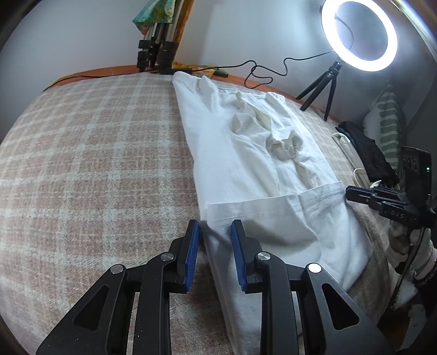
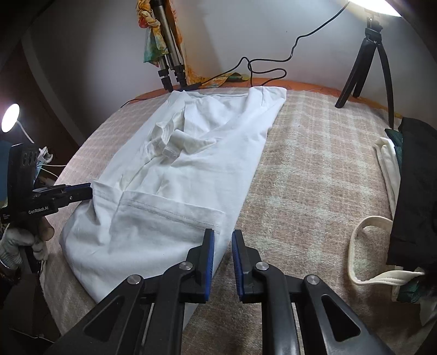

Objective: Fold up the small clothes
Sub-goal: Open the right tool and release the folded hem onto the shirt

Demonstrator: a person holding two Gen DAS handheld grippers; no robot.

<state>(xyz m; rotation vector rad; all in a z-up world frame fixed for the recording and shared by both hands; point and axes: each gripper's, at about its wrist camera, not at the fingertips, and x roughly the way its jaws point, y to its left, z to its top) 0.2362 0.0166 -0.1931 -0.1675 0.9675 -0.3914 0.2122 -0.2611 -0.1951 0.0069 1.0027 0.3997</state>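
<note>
Shirt [image 2: 174, 174] on blanket [image 2: 314, 177], clothes pile [image 2: 409, 191] at its right — ring light [image 1: 359, 34] behind.

Ring light [image 2: 371, 5] (right view) cut off above.

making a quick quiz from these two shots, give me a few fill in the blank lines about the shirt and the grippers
1. The shirt lying on the checked blanket is ____ in colour.
2. The pads on the fingers of the left gripper are ____.
3. The jaws of the right gripper are ____, with nothing clamped between them.
4. The lit lamp on the small tripod has the shape of a ____.

Missing words: white; blue; open; ring
</note>
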